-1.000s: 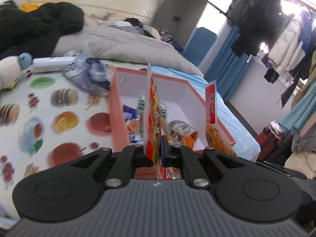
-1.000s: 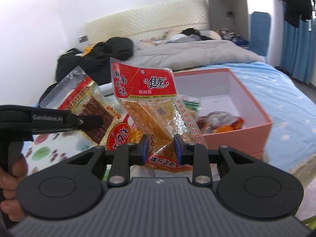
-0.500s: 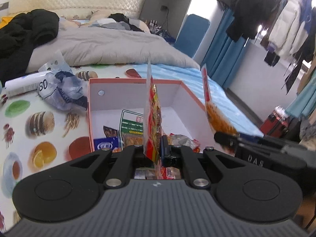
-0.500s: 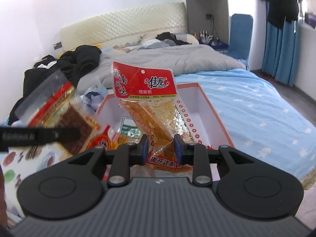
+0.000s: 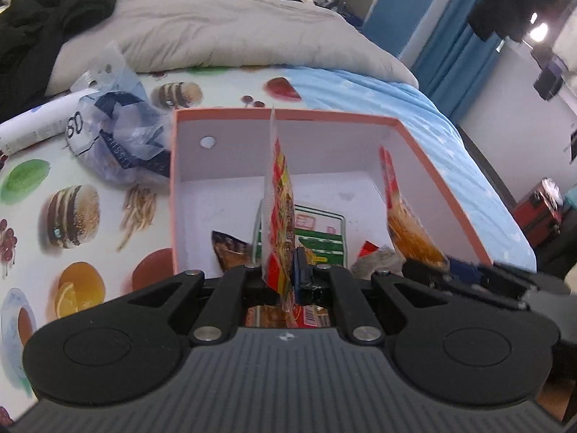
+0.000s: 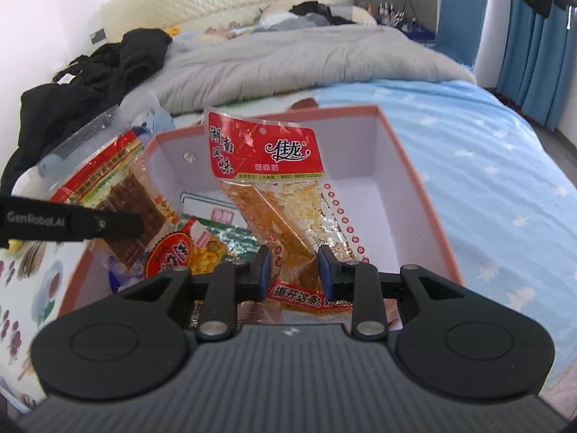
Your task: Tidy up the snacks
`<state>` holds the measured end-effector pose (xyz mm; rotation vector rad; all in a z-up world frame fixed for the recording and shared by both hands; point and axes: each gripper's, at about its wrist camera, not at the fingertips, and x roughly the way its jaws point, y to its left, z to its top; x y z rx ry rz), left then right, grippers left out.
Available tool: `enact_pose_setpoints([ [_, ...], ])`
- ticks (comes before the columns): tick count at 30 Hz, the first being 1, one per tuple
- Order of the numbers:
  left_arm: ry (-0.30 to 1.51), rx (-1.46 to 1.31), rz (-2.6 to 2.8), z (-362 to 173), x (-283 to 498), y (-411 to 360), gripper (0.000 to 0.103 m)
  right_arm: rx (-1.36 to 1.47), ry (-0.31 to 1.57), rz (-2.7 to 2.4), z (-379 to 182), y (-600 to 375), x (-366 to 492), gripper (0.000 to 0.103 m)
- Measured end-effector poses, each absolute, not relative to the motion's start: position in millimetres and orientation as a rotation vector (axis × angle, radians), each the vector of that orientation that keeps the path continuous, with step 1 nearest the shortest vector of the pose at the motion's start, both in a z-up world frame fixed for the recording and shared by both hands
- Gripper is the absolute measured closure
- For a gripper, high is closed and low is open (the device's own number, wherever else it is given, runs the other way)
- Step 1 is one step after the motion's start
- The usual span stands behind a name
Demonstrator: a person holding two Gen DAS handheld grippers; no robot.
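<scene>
The pink box [image 5: 436, 166] stood open on top, its far half bare floor. Snack packets [image 5: 317, 238] crowded its near half. Just left of the box a crumpled plastic bag [image 5: 119, 133] blocked the bed; right of the box lay bare blue sheet [image 6: 505, 166].

Our left gripper [image 5: 285, 281] shows matte black linkage arms, silver pivot screws, a ribbed grey housing; our right gripper [image 6: 294, 269] adds blue finger pads [image 6: 263, 267].

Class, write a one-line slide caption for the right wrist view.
Right gripper holds a red-topped snack packet upright over the open pink box.
</scene>
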<state>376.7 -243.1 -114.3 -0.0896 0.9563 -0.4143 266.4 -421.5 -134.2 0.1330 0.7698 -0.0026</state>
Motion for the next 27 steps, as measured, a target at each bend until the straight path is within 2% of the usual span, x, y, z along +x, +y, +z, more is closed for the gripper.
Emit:
enact_pose_setpoints([
  [4, 0.957, -0.102, -0.416, -115, 375, -237, 0.095, 0.156, 0.781, -0.004, -140, -425, 263, 0.071],
  [5, 0.951, -0.096, -0.414, -114, 374, -237, 0.094, 0.159, 0.782, -0.009, -141, -426, 263, 0.067],
  [6, 0.946, -0.088, -0.409, -112, 373, -236, 0.087, 0.163, 0.785, -0.02, -142, -428, 262, 0.062],
  [7, 0.951, -0.081, -0.4, -110, 373, -236, 0.079, 0.169, 0.786, -0.029, -141, -431, 264, 0.056],
  [8, 0.949, -0.079, -0.397, -107, 370, -235, 0.053, 0.18, 0.786, -0.038, -141, -433, 264, 0.042],
  [9, 0.937, -0.079, -0.395, -104, 366, -234, 0.033, 0.19, 0.778, -0.044, -139, -435, 262, 0.036],
  [16, 0.808, -0.048, -0.419, -62, 332, -225, 0.031, 0.207, 0.707, -0.038, -114, -438, 247, 0.035],
  [27, 0.619, -0.052, -0.477, 8, 252, -207, 0.031, 0.234, 0.506, -0.029, -47, -435, 184, 0.035],
])
